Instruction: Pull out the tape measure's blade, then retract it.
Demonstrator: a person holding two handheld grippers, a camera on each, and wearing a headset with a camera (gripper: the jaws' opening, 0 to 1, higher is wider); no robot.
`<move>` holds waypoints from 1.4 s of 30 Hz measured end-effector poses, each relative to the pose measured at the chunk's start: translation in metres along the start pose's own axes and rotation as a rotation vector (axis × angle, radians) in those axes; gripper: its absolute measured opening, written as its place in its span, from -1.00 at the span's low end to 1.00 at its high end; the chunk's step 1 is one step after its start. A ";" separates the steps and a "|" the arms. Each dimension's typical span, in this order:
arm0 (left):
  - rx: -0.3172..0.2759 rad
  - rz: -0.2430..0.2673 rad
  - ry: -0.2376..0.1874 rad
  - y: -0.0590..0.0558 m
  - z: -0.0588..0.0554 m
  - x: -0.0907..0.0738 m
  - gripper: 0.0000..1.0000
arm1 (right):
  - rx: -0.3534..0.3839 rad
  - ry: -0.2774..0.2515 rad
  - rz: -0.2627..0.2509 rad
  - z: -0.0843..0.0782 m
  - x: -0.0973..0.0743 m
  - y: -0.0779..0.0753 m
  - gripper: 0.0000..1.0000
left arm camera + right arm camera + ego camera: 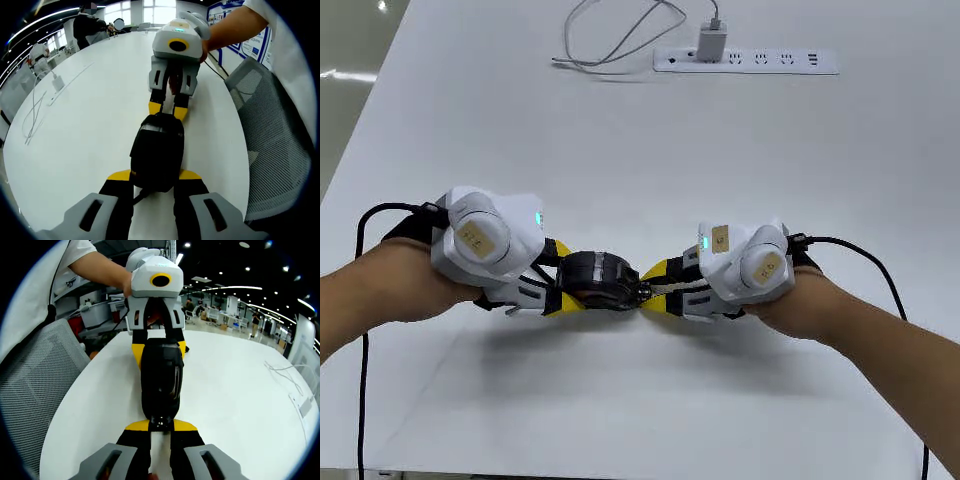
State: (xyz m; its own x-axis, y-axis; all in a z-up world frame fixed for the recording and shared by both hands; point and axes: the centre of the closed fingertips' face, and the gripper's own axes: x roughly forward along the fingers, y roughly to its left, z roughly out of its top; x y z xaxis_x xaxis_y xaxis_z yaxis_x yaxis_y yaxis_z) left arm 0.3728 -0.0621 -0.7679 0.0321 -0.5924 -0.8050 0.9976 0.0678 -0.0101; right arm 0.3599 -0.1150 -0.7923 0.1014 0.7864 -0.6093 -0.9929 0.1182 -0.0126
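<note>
Black tape measure (598,280) near table (740,160) front edge, between both claws. Left gripper (563,278) clamped round its body, right gripper (654,287) pinching blade tip (161,422) (barely any blade out tbh). Power strip (760,60) at far edge.

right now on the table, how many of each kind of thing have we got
tape measure: 1
grippers: 2 (left gripper, right gripper)
power strip: 1
charger: 1
white cable: 1
total: 6
</note>
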 end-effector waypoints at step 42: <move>0.005 0.001 -0.006 0.000 -0.002 -0.001 -0.49 | 0.021 0.032 -0.022 -0.012 -0.025 -0.002 -0.82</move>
State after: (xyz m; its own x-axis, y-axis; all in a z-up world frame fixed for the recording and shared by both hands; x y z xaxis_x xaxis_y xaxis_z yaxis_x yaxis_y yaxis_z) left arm 0.3731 -0.0597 -0.7681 0.0338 -0.5970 -0.8015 0.9979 0.0646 -0.0060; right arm 0.3583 -0.1418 -0.7866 0.1209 0.7638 -0.6340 -0.9889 0.1483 -0.0099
